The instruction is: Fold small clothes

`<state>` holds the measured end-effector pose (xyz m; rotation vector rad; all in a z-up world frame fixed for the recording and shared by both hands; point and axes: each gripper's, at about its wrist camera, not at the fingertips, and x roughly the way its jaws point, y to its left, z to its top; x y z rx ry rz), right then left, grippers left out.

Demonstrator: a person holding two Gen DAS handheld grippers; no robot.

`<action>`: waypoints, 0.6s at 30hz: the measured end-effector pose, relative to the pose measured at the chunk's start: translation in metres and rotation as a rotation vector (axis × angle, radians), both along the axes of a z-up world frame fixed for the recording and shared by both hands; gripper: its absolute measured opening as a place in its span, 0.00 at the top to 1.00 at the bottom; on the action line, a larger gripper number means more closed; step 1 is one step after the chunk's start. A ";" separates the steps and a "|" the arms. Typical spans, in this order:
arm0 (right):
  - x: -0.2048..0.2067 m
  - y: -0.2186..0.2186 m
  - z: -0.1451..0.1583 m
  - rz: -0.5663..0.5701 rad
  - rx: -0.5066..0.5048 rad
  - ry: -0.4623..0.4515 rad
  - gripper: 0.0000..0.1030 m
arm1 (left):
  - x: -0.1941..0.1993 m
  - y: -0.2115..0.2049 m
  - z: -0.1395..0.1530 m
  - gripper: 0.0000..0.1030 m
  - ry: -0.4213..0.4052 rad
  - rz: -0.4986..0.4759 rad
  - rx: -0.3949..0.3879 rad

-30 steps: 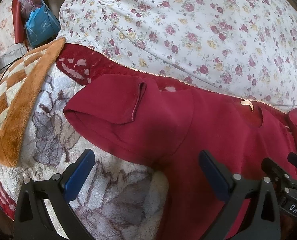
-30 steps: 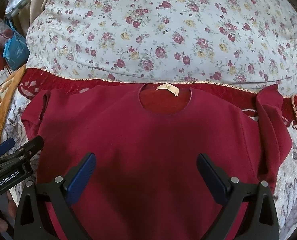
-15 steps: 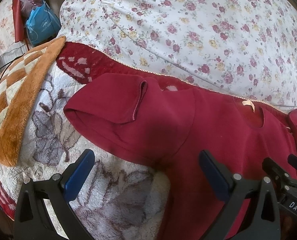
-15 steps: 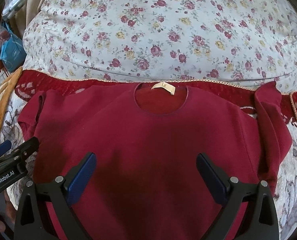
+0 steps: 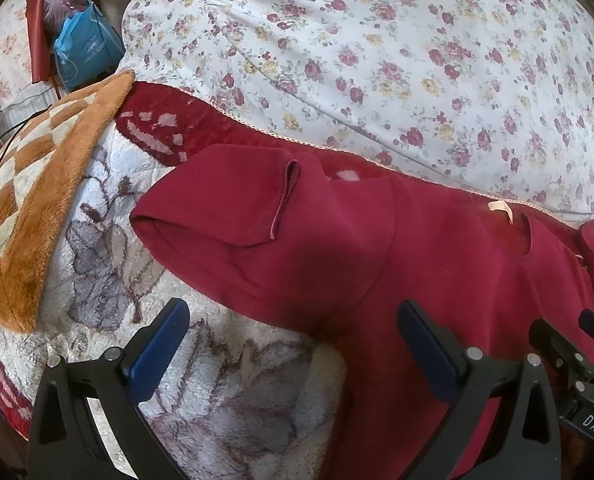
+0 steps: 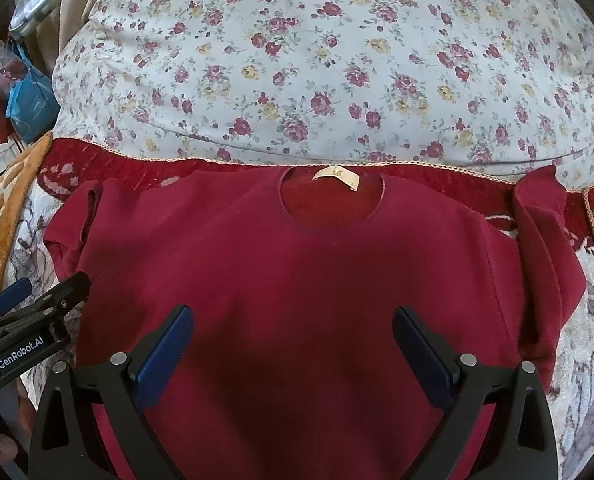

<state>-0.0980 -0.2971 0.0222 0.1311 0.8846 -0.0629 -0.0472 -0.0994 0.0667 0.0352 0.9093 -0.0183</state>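
Observation:
A dark red short-sleeved shirt (image 6: 297, 280) lies flat, neck hole and beige label (image 6: 335, 176) at the far side. Its left sleeve (image 5: 225, 208) is partly folded over in the left wrist view; its right sleeve (image 6: 545, 240) is bunched at the right. My left gripper (image 5: 293, 324) is open and empty, hovering over the left sleeve's underarm. My right gripper (image 6: 293, 328) is open and empty above the shirt's chest. The left gripper also shows at the left edge of the right wrist view (image 6: 37, 296).
A big floral pillow (image 6: 317, 60) lies behind the shirt. A fuzzy white and grey blanket (image 5: 217, 380) with a red border lies under it. An orange checked blanket (image 5: 29, 200) lies at left. A blue bag (image 5: 85, 52) stands at the far left.
The right gripper has moved slightly back and left over the shirt, so the collar sits lower in its view. The left gripper has hardly moved. Both stay open.

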 end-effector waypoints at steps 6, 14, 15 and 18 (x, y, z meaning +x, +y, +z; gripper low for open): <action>0.000 -0.001 -0.001 0.000 0.001 0.002 0.02 | 0.001 0.000 -0.001 0.00 0.006 0.000 0.003; 0.002 -0.006 -0.003 -0.018 0.005 0.011 0.02 | 0.001 -0.003 -0.001 0.00 0.006 -0.004 0.000; 0.002 -0.005 -0.003 -0.018 0.005 0.013 0.02 | 0.001 -0.003 -0.001 0.00 0.006 -0.005 0.001; 0.002 -0.005 -0.004 -0.015 0.005 0.017 0.02 | 0.001 -0.004 -0.001 0.00 0.005 -0.006 0.003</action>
